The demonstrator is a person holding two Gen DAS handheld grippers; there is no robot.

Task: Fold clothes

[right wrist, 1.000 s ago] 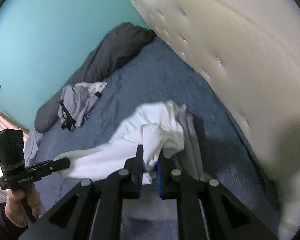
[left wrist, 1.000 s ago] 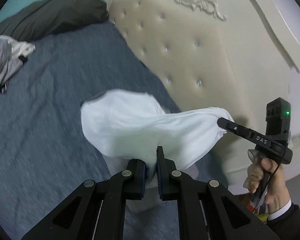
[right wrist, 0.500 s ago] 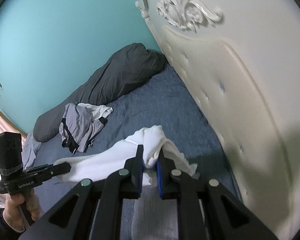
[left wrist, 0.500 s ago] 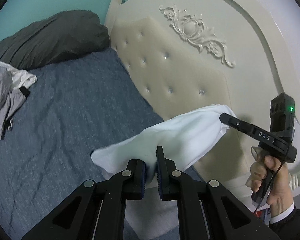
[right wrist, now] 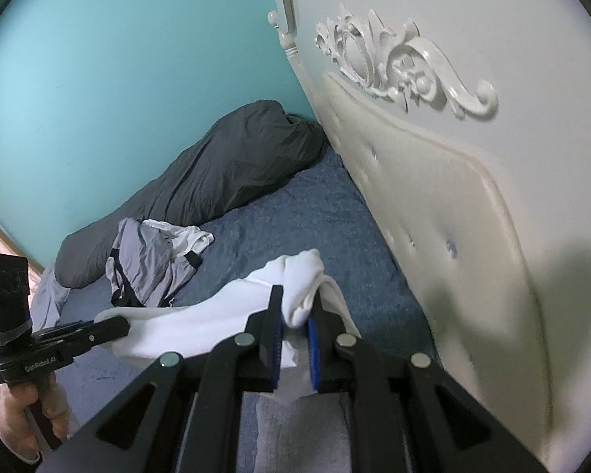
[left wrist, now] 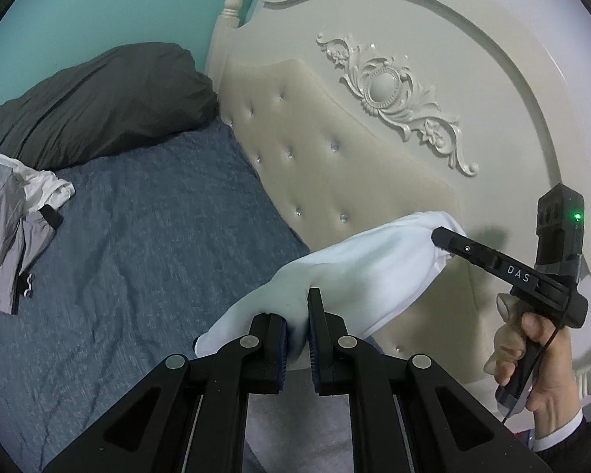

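White garment [left wrist: 374, 268] held stretched in the air above blue bedsheet [left wrist: 145, 244], just beside cream tufted headboard [left wrist: 374, 126]. Left gripper [left wrist: 295, 315] and right gripper [right wrist: 295, 307] both clamped on it. Dark duvet [left wrist: 90, 106], grey clothes pile [right wrist: 149, 264] farther from headboard; teal wall [right wrist: 118, 79].

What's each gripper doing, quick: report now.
Left gripper: shut on the white garment.
Right gripper: shut on the same garment's other end.
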